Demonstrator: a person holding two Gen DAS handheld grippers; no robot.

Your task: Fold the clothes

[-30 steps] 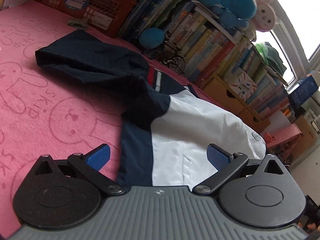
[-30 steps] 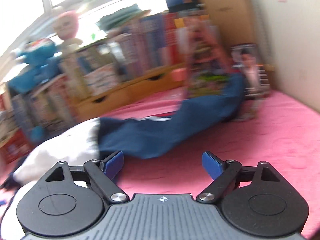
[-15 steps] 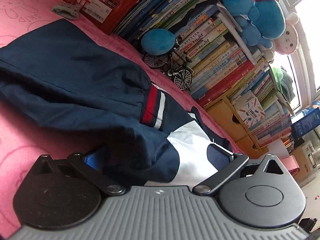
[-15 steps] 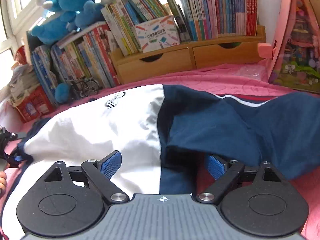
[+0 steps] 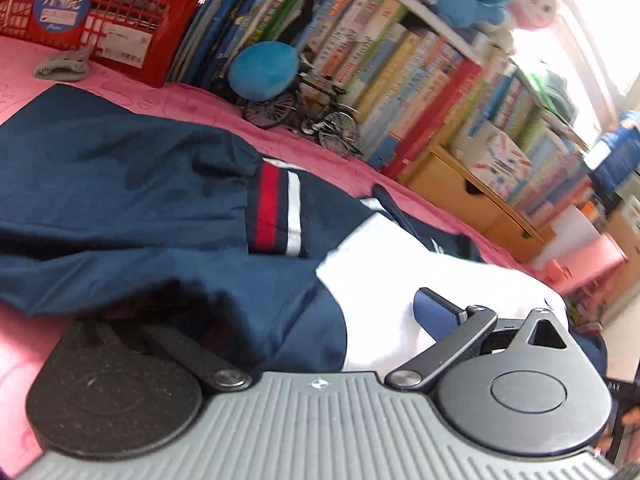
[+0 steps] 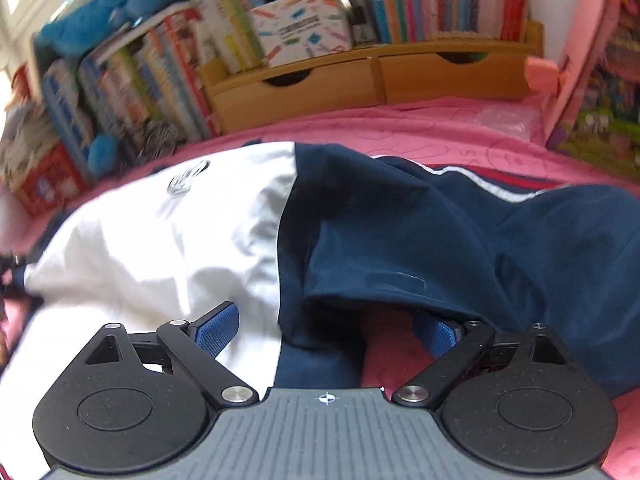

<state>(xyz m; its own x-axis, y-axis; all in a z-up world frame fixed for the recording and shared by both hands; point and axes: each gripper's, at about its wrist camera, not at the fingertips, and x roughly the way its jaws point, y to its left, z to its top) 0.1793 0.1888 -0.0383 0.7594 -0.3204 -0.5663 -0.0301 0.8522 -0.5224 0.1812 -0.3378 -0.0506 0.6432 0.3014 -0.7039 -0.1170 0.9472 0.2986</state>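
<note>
1. Jacket, navy and white, lies on the pink blanket; its navy fold drapes over the left gripper's left finger, jaws spread wide, nothing clamped.
2. Right gripper jaws, just opening wide, straddle the jacket's hem unclamped; a navy fold covers the right finger.

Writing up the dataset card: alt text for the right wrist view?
The open right gripper sits low over a navy and white jacket on a pink blanket, its jaws straddling the jacket's near edge. Behind are a wooden drawer unit and shelved books.
</note>
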